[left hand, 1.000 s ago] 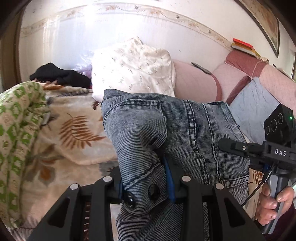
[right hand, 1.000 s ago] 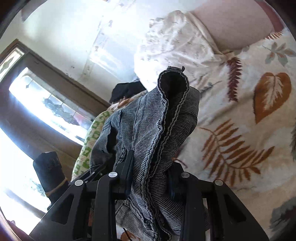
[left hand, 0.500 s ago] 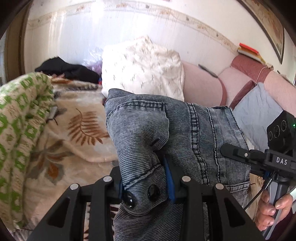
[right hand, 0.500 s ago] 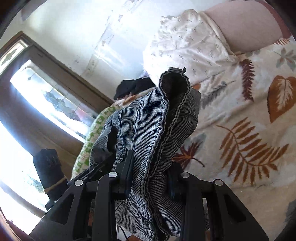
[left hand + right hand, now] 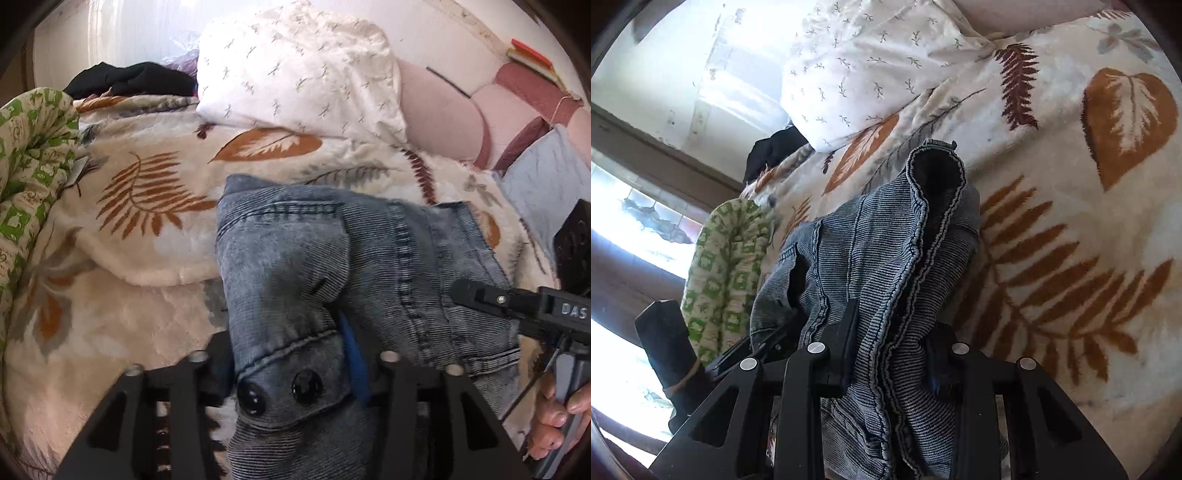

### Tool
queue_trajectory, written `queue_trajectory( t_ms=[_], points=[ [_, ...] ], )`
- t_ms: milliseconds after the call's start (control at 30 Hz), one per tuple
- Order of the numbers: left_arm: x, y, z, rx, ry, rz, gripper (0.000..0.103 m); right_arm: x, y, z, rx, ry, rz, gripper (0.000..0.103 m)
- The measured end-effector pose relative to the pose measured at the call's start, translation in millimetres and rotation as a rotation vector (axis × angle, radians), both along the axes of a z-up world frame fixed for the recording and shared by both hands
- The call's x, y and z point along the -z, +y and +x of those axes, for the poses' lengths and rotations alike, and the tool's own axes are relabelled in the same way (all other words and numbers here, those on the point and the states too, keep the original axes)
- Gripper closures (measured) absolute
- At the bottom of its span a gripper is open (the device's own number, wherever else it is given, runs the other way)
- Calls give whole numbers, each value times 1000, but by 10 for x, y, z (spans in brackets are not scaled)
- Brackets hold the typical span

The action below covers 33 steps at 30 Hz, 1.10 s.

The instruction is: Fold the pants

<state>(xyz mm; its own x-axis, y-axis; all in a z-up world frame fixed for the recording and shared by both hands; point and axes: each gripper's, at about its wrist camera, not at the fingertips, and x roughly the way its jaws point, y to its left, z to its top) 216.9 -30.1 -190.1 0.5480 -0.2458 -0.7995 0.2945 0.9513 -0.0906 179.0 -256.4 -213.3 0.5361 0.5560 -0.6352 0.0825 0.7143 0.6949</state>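
Observation:
The grey-blue denim pants (image 5: 332,266) hang bunched between my two grippers above the bed. My left gripper (image 5: 295,369) is shut on the waistband end, where two dark buttons show. My right gripper (image 5: 890,354) is shut on a folded, seamed edge of the same pants (image 5: 886,251). The right gripper's body (image 5: 535,310) and the hand that holds it show at the right edge of the left wrist view. The lower part of the pants is hidden below both views.
A cream blanket with leaf prints (image 5: 140,229) covers the bed. A white pillow (image 5: 295,70) lies at the head, with pink cushions (image 5: 439,122) to its right. A green patterned quilt (image 5: 26,155) lies at the left, with black clothes (image 5: 129,79) behind it. A window (image 5: 639,221) is at the left.
Both grippers have come down and forward over the bed with the pants in them. The blanket fills more of both views and the wall has dropped out of sight.

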Motion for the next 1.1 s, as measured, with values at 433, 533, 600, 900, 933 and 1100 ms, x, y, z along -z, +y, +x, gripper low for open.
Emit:
queue_trajectory(
  t_ms=[433, 533, 600, 900, 933, 1100],
  points=[
    [-386, 102, -259, 28, -134, 95, 28, -709, -70, -317, 71, -220, -300, 47],
    [-504, 159, -360, 21, -198, 99, 28, -794, -27, -354, 35, -311, -211, 47],
    [-544, 201, -399, 12, -228, 115, 28, -760, 46, -308, -9, -312, -153, 47],
    [-512, 309, -450, 69, -214, -29, 27, -417, 430, -105, -121, -181, -161, 47],
    [-540, 297, -450, 87, -209, -53, 26, -388, 448, -103, -120, -163, -207, 47],
    [-462, 318, -340, 45, -182, 8, 22, -106, 367, 22, -99, -64, -296, 50]
  ],
)
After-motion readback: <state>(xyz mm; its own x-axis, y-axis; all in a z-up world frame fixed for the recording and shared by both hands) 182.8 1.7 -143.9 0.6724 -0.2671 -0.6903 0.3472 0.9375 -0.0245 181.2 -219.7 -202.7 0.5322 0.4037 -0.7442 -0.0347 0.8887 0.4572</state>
